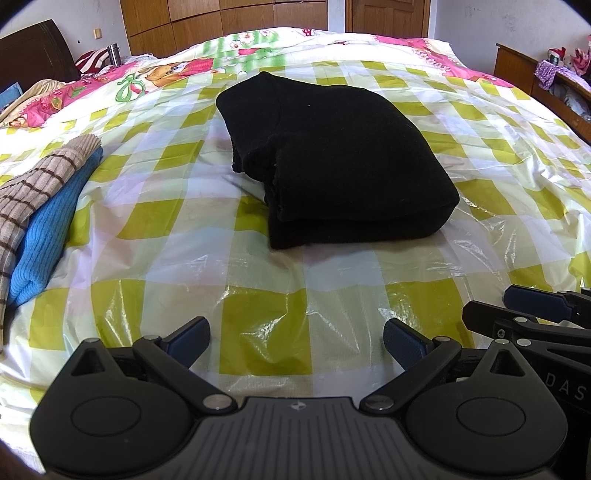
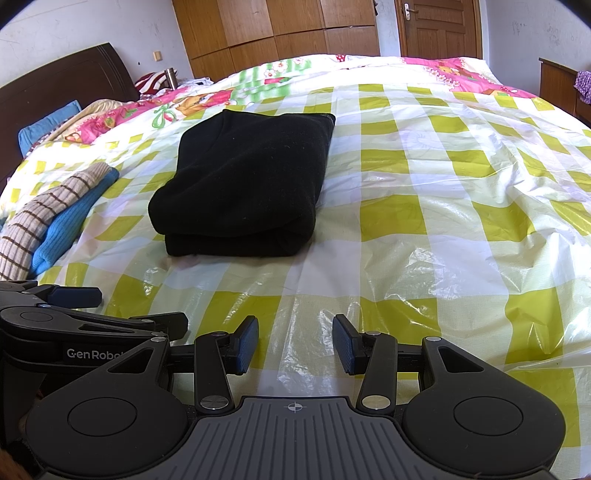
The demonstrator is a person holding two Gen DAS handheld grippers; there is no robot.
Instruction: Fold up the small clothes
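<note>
Checked plastic sheet, folded black garment, "GenRobot" on left claw

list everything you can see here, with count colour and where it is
black garment: 1, black, folded, middle of the bed
striped garment: 1, beige with brown lines, left edge of the bed, lying on the blue one
blue knit garment: 1, blue, under the striped one
plastic sheet: 1, clear over yellow-green and white checks, covering the bed
floral bedding: pink and green, far end of the bed
headboard: 1, dark brown, far left
metal bottle: 1, silver, near the headboard
wardrobe: 1, brown wood, back wall
door: 1, brown, back right
left hand-held gripper: 1, black with blue pads, open, empty
right hand-held gripper: 1, black with blue pads, open, empty
</note>
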